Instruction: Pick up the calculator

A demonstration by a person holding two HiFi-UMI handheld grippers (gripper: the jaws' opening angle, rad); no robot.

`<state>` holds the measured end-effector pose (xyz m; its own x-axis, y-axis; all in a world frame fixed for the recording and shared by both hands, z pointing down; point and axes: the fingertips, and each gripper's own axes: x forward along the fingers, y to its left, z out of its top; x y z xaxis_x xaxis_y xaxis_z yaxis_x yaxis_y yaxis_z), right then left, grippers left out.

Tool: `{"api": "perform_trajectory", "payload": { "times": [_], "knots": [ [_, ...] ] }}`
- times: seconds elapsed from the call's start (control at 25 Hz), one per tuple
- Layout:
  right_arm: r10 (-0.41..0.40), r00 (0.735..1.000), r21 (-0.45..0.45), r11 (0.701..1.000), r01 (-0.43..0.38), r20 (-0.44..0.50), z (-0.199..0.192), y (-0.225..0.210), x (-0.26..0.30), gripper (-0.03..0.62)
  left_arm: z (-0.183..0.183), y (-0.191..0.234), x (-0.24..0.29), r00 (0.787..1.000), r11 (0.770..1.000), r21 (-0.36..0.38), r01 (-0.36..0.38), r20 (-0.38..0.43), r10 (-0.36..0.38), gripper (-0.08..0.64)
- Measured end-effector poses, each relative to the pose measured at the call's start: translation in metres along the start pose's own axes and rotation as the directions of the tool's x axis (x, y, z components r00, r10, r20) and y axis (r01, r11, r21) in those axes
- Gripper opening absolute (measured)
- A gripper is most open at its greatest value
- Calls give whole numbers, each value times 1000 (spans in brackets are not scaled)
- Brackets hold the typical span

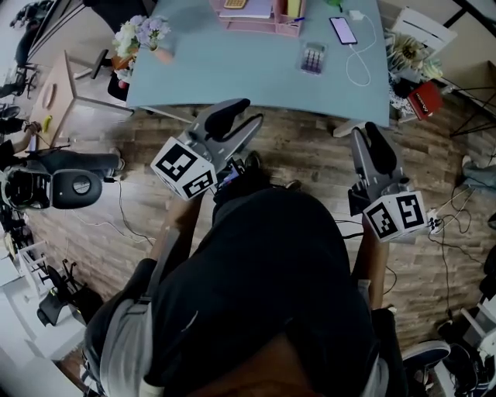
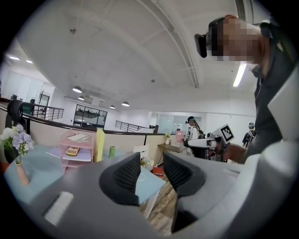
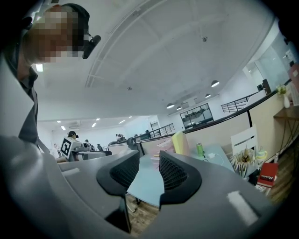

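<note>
A small grey calculator [image 1: 312,58] with pale purple keys lies flat on the light blue table [image 1: 232,70], right of centre. An orange calculator [image 1: 235,4] sits in the pink paper tray [image 1: 256,19] at the table's far edge; it also shows as the orange calculator [image 2: 72,151] in the left gripper view. My left gripper [image 1: 242,118] is held over the wooden floor, short of the table's near edge, open and empty. My right gripper [image 1: 369,138] hangs to the right, also short of the table, open and empty. Both sets of jaws stand a narrow gap apart.
A phone [image 1: 343,30] on a white cable lies right of the grey calculator. A flower vase [image 1: 141,35] stands on the table's left end. A black scooter [image 1: 66,182] is parked at the left, a red box [image 1: 425,98] beyond the table's right end, cables [image 1: 446,233] on the floor.
</note>
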<state>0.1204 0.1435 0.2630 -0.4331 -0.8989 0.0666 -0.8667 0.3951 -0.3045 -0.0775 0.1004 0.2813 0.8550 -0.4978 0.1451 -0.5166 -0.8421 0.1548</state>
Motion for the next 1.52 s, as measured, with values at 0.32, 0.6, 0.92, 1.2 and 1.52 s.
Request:
{"api": "perform_trajectory", "payload": {
  "times": [0.32, 0.6, 0.92, 1.2, 1.52],
  "knots": [
    [-93, 996, 19, 996, 93, 9, 4, -20, 6, 132, 6, 16, 40, 995, 995, 3, 98, -21, -98, 192],
    [-185, 983, 28, 982, 184, 21, 13, -34, 18, 132, 20, 33, 75, 979, 979, 16, 204, -27, -203, 192],
    [-237, 971, 30, 971, 236, 26, 16, -39, 44, 132, 21, 61, 95, 964, 964, 6, 264, -40, -264, 192],
    [-285, 958, 32, 958, 284, 28, 17, -43, 62, 132, 22, 84, 108, 952, 953, -4, 304, -46, -304, 192],
    [-315, 949, 33, 949, 314, 28, 18, -44, 92, 132, 27, 115, 116, 941, 942, -6, 335, -48, -334, 192]
  ]
}}
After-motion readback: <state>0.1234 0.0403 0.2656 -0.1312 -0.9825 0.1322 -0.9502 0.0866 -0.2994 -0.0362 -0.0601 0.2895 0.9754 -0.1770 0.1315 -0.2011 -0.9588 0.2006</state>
